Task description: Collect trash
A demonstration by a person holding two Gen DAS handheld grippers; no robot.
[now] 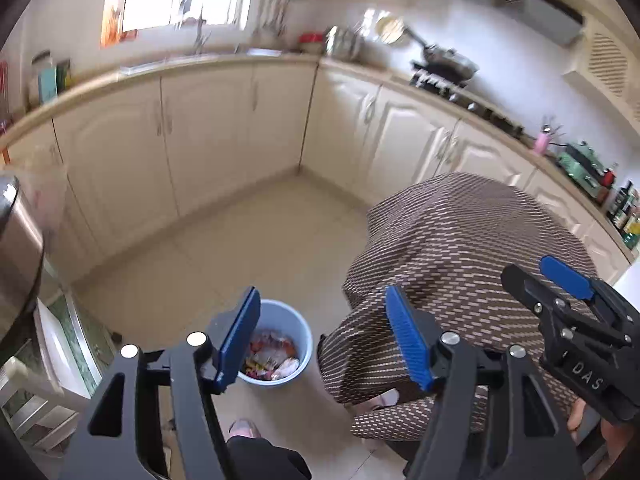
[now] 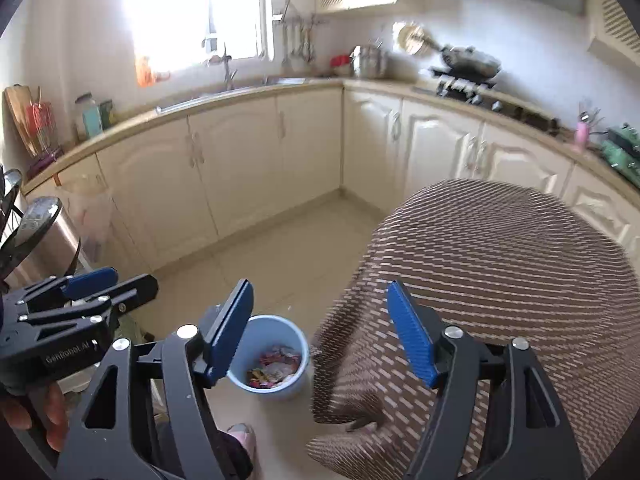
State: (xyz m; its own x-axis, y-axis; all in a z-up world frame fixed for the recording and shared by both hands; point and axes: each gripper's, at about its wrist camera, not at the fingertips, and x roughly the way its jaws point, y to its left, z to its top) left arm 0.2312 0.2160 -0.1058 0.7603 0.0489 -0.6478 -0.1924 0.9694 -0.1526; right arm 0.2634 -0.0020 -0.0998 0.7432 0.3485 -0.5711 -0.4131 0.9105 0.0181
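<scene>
We held both tongs above the pale tiled kitchen floor (image 1: 280, 232), angled down toward it. The left tongs (image 1: 324, 340) stood wide apart, their blue ribbed pads clear of everything, with nothing between them. The right tongs (image 2: 320, 332) were spread just as wide and also held nothing. In the left wrist view the right tongs (image 1: 560, 280) showed at the right edge, and in the right wrist view the left tongs (image 2: 100, 280) showed at the left edge, so the two sat side by side.

Below us the round light-blue plastic bin (image 1: 298, 328) stood upright on the floor, and the colourful crumpled wrappers and scraps of trash (image 1: 272, 356) lay inside it, low in the bottom. In the right wrist view the same bin (image 2: 298, 340) appeared between the pads, well beneath them, with the trash (image 2: 276, 366) in it.

Just beside the bin, to its right, rose a brown cloth with a pale dashed weave (image 1: 460, 260), draped over something we could not make out. Cream cabinet doors (image 1: 200, 132) under a beige desk (image 1: 100, 80) ran around the corner beyond.
</scene>
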